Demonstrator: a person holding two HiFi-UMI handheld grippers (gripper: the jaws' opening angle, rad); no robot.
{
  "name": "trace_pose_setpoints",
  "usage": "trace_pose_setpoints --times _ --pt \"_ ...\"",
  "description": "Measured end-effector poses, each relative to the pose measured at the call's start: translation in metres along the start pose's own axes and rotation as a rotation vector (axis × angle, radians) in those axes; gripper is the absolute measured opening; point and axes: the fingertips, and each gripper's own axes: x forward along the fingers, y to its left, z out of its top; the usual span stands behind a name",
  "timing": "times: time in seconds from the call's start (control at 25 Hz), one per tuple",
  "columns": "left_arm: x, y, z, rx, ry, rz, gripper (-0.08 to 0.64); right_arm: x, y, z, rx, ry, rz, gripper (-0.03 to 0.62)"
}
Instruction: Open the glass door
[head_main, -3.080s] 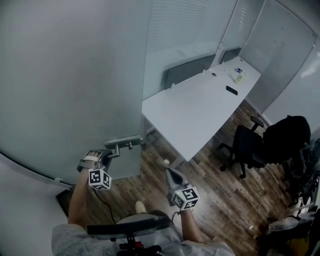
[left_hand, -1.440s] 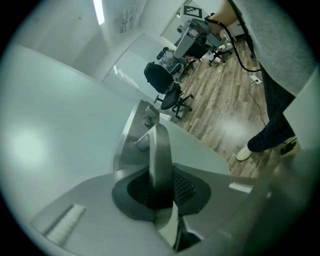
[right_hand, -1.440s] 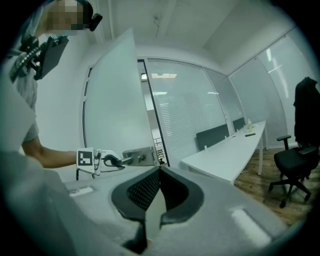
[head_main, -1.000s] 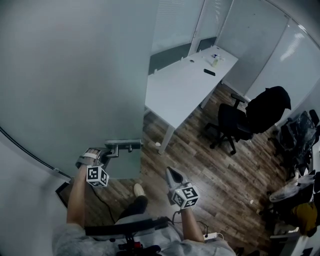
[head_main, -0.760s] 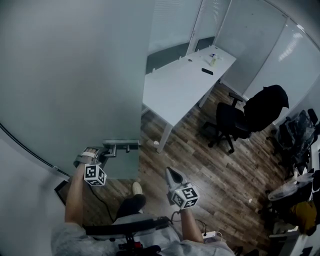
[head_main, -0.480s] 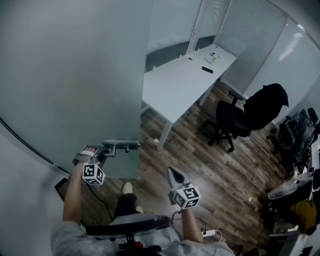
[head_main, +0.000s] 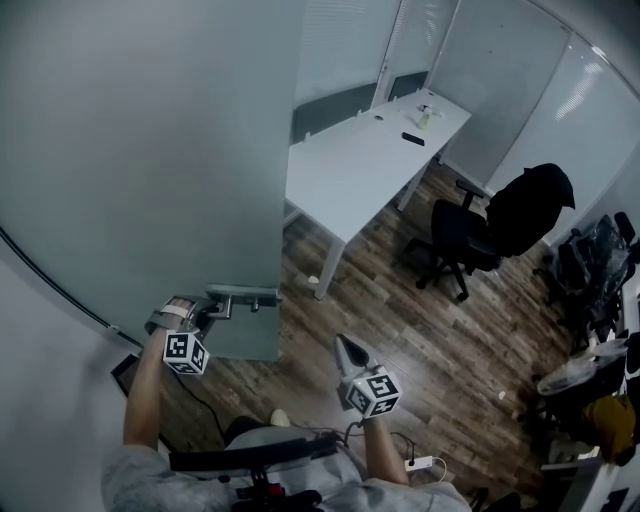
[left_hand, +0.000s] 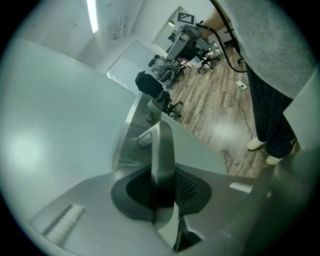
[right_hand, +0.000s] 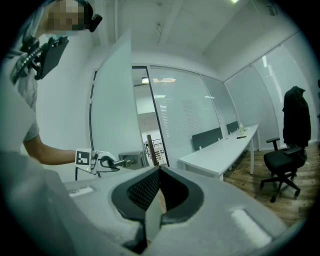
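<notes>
The frosted glass door (head_main: 150, 150) fills the left of the head view, with its free edge running down to a metal lock plate. Its lever handle (head_main: 243, 296) sticks out from that plate. My left gripper (head_main: 212, 311) is shut on the lever; in the left gripper view the metal bar (left_hand: 161, 145) stands clamped between the dark pads. The right gripper view shows the same grip from the side, at the handle (right_hand: 127, 160). My right gripper (head_main: 343, 345) hangs apart from the door over the wood floor, shut and with nothing in it (right_hand: 159, 171).
A long white desk (head_main: 360, 165) stands beyond the door edge. A black office chair with a dark jacket over it (head_main: 480, 240) is to its right. Bags and clutter (head_main: 600, 400) line the right wall. A power strip (head_main: 420, 467) lies on the floor near my feet.
The door and its handle have shifted a little with my left gripper still clamped on the lever. The person's foot has drawn back. My right gripper has kept its pose.
</notes>
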Motion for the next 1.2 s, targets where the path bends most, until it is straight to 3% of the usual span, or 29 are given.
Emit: trace_pose_setpoints --times 0.4,1.2 --pt "-0.022 -0.015 0.007 0.032 -0.039 -0.001 0.061 -0.018 0.039 -0.01 -0.006 0.004 -0.002 0.002" --pt "-0.052 -0.045 0.017 0.08 -0.086 -0.005 0.057 -0.083 0.085 -0.027 -0.001 -0.013 -0.115 0.002"
